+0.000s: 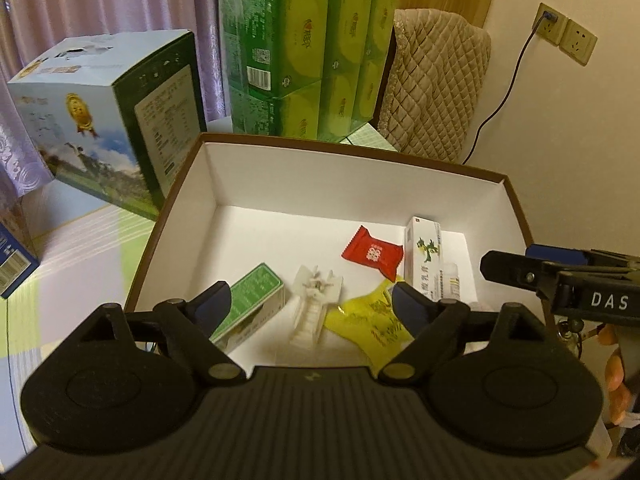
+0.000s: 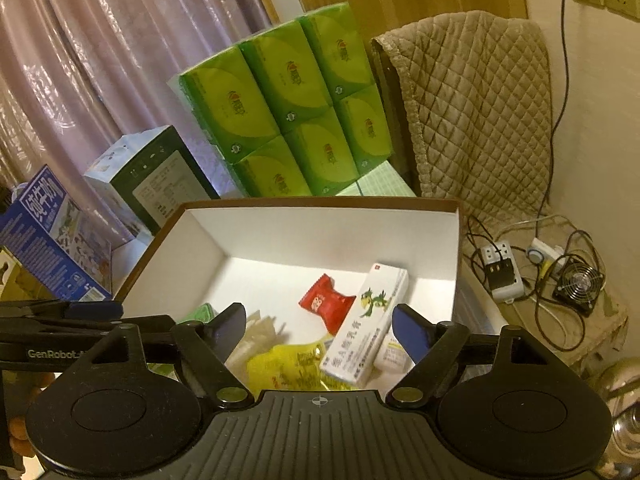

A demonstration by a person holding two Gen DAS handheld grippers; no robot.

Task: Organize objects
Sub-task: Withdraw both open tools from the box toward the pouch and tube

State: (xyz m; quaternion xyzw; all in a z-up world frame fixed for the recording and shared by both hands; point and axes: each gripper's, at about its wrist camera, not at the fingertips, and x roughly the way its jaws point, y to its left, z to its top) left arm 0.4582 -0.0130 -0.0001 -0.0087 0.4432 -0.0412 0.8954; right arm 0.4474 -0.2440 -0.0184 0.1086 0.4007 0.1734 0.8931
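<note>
A brown-rimmed white box lies open below both grippers. Inside it are a red candy packet, a white medicine carton with a green dragon, a yellow packet, a white plastic piece and a green-topped carton. My left gripper hangs open over the box's near side, nothing between its fingers. My right gripper is open too, above the yellow packet and the medicine carton. The right gripper's side shows at the left view's right edge.
Behind the box stand a stack of green tissue packs, a blue-and-green carton and a blue milk carton. A quilted cover drapes a chair. A power strip, cables and a small fan lie at right.
</note>
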